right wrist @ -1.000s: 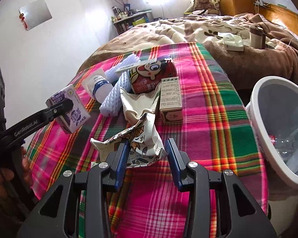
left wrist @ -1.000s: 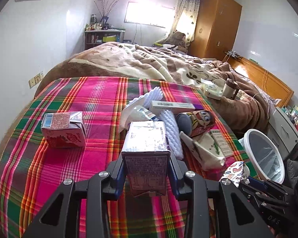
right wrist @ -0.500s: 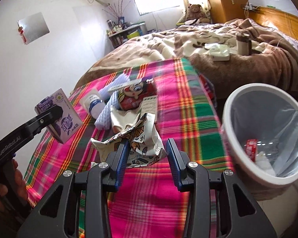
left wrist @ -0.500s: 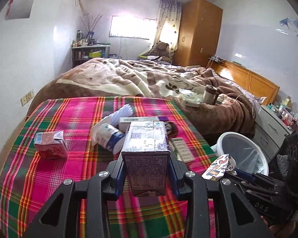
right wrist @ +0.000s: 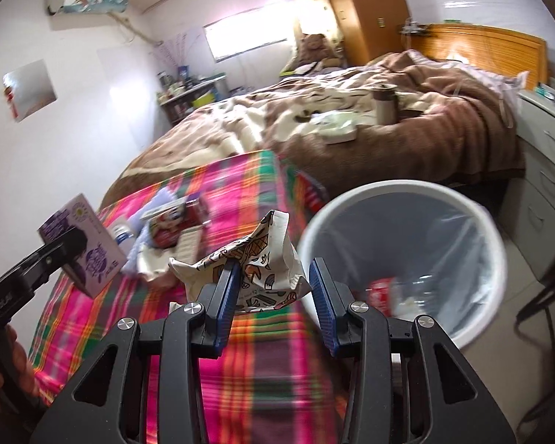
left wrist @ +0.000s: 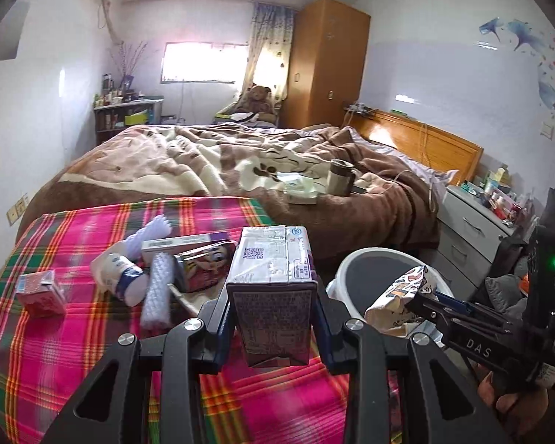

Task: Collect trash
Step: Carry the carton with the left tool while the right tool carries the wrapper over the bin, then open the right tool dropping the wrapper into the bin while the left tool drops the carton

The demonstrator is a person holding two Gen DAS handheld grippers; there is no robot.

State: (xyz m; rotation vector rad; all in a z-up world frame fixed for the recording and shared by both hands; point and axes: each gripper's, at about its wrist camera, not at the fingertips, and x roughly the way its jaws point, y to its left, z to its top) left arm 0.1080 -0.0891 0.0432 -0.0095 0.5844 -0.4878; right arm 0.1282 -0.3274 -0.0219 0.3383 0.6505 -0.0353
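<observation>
My left gripper point(left wrist: 273, 298) is shut on a purple and white drink carton point(left wrist: 272, 277), held above the plaid bedspread point(left wrist: 74, 351). In the right wrist view the same carton point(right wrist: 88, 248) hangs at the left in the left gripper point(right wrist: 61, 249). My right gripper point(right wrist: 273, 281) is shut on a crumpled cartoon-print wrapper point(right wrist: 255, 262), close to the near rim of the white trash bin point(right wrist: 407, 187). From the left wrist view, the wrapper point(left wrist: 403, 288) in the right gripper point(left wrist: 421, 301) hangs in front of the bin point(left wrist: 351, 266).
A red carton point(left wrist: 40, 292), white bottle point(left wrist: 124, 281), foam sleeve point(left wrist: 159, 288), flat box point(left wrist: 181, 244) and cartoon pack point(left wrist: 203, 266) lie on the spread. The bin's clear liner holds a red can point(right wrist: 383, 292). A drawer unit point(left wrist: 473, 229) stands behind the bin, and a tumbler point(left wrist: 340, 177) rests on the brown blanket.
Both grippers have moved right toward the bin and risen a little, each keeping its hold. The bin now fills more of the right wrist view.
</observation>
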